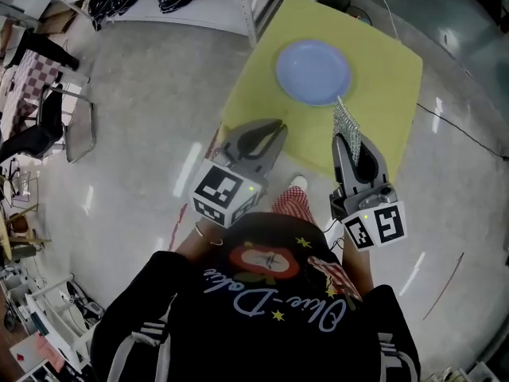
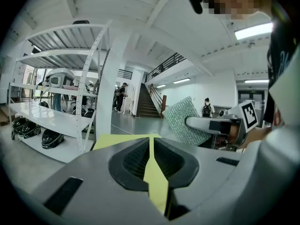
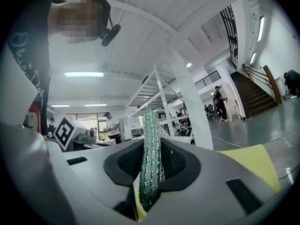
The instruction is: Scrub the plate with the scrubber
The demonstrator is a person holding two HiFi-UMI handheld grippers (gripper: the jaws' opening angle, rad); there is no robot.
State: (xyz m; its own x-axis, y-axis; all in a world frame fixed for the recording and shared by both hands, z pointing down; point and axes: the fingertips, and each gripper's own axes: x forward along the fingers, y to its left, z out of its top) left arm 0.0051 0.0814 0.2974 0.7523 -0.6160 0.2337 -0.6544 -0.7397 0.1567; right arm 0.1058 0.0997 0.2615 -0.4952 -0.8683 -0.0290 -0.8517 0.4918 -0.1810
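A round pale-blue plate [image 1: 312, 72] lies on the far half of a yellow-green table [image 1: 390, 94]. My right gripper [image 1: 347, 138] is shut on a glittery green scrubber [image 1: 347, 123], held edge-up just short of the plate's near rim. The scrubber [image 3: 151, 161] shows pinched upright between the jaws in the right gripper view. My left gripper [image 1: 274, 129] hovers over the table's near left edge, shut with nothing in it. Its jaws [image 2: 151, 150] touch, and the scrubber [image 2: 186, 121] shows to its right. The plate is hidden in both gripper views.
A white metal shelf rack [image 2: 61, 116] with dark items stands left of the table, also at the top of the head view [image 1: 167, 2]. A cable [image 1: 457, 130] runs over the grey floor to the right. A person's body fills the bottom of the head view.
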